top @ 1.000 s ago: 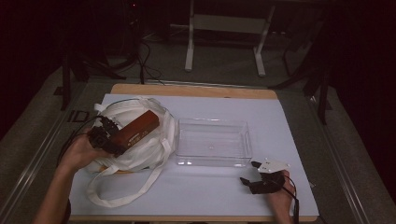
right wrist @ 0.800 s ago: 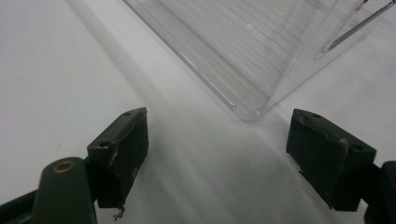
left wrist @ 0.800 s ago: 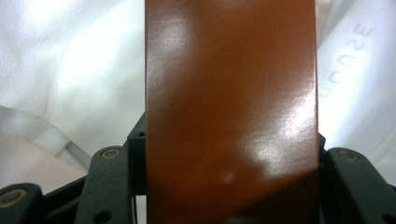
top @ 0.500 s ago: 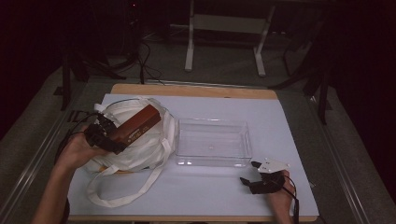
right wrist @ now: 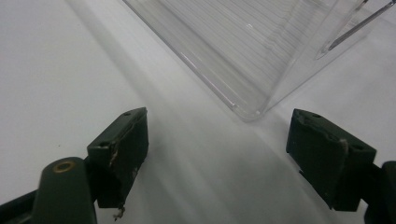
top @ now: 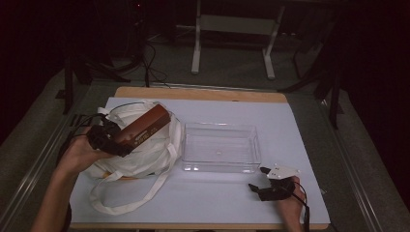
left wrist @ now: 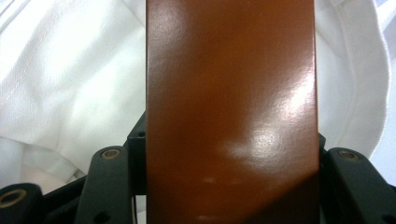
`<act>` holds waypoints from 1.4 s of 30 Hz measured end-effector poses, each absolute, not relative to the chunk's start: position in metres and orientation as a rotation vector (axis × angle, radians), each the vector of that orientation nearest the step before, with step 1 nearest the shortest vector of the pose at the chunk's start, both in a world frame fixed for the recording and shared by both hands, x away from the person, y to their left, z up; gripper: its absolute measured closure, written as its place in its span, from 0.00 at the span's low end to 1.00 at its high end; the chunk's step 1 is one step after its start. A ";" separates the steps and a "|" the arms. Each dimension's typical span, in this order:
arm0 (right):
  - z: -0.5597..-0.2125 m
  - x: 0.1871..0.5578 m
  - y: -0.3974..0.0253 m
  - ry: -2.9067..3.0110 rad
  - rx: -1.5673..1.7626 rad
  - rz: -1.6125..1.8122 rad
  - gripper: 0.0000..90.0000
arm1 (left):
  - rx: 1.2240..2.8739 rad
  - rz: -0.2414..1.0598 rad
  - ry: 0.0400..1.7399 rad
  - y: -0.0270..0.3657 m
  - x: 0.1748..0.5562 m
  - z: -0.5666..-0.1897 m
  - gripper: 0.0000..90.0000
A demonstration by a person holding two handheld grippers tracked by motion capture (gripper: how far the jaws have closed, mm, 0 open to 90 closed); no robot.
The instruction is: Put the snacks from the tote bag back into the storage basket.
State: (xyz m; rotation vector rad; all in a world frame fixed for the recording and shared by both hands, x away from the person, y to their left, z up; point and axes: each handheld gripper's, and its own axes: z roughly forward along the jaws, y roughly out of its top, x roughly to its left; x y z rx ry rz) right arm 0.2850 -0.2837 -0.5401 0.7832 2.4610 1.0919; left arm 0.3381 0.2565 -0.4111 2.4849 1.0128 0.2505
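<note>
A long brown box (top: 142,126) is held above a white cloth bag (top: 145,150) on the left of the table, with my left gripper (top: 104,137) shut on its near end. In the left gripper view the brown box (left wrist: 231,107) runs up between the jaws, with the white bag (left wrist: 70,79) behind it. A clear plastic tray (top: 220,147) lies empty at the table's middle. My right gripper (top: 261,181) rests on the table near the tray's front right corner, open with nothing between its jaws. The right gripper view shows that corner of the tray (right wrist: 252,60) just ahead of my right gripper (right wrist: 217,149).
The bag's long handles (top: 125,198) trail over the white table cover (top: 208,208) toward the front left edge. A cable (top: 304,208) hangs from the right gripper. Dark floor and table legs (top: 196,38) lie beyond the far edge.
My left gripper has lifted the brown box slightly and drawn it a little to the left over the bag. The right gripper has stayed in place.
</note>
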 end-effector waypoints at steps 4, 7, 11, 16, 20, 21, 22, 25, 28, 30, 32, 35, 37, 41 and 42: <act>-0.540 0.285 -0.284 2.461 0.783 1.092 0.23 | 2.488 0.255 0.990 0.254 0.337 -0.408 0.49; -0.540 0.285 -0.284 2.461 0.783 1.091 0.23 | 2.495 0.267 0.969 0.252 0.337 -0.405 0.49; -0.540 0.285 -0.284 2.461 0.783 1.092 0.23 | 2.502 0.273 0.951 0.249 0.337 -0.401 0.49; -0.540 0.285 -0.284 2.461 0.782 1.093 0.23 | 2.507 0.280 0.922 0.245 0.337 -0.397 0.49; -0.540 0.285 -0.284 2.462 0.783 1.092 0.23 | 2.517 0.283 0.901 0.242 0.338 -0.394 0.49; -0.540 0.285 -0.284 2.461 0.782 1.093 0.23 | 2.514 0.283 0.899 0.241 0.338 -0.394 0.49; -0.540 0.285 -0.284 2.462 0.782 1.094 0.23 | 2.521 0.286 0.892 0.240 0.338 -0.393 0.49; -0.540 0.285 -0.284 2.461 0.783 1.093 0.23 | 2.529 0.288 0.877 0.237 0.338 -0.392 0.49; -0.540 0.285 -0.284 2.462 0.782 1.092 0.23 | 2.529 0.290 0.861 0.234 0.339 -0.390 0.49; -0.540 0.285 -0.284 2.463 0.782 1.092 0.23 | 2.526 0.291 0.853 0.232 0.339 -0.390 0.49; -0.540 0.285 -0.284 2.463 0.781 1.092 0.23 | 2.530 0.296 0.839 0.229 0.340 -0.390 0.49; -0.540 0.285 -0.284 2.461 0.782 1.093 0.23 | 2.539 0.300 0.817 0.225 0.340 -0.389 0.49; -0.540 0.285 -0.284 2.462 0.782 1.092 0.23 | 2.545 0.301 0.804 0.222 0.341 -0.388 0.49; -0.540 0.285 -0.284 2.462 0.781 1.093 0.23 | 2.544 0.295 0.788 0.218 0.342 -0.387 0.49; -0.540 0.285 -0.284 2.462 0.781 1.093 0.23 | 2.546 0.294 0.778 0.216 0.342 -0.387 0.49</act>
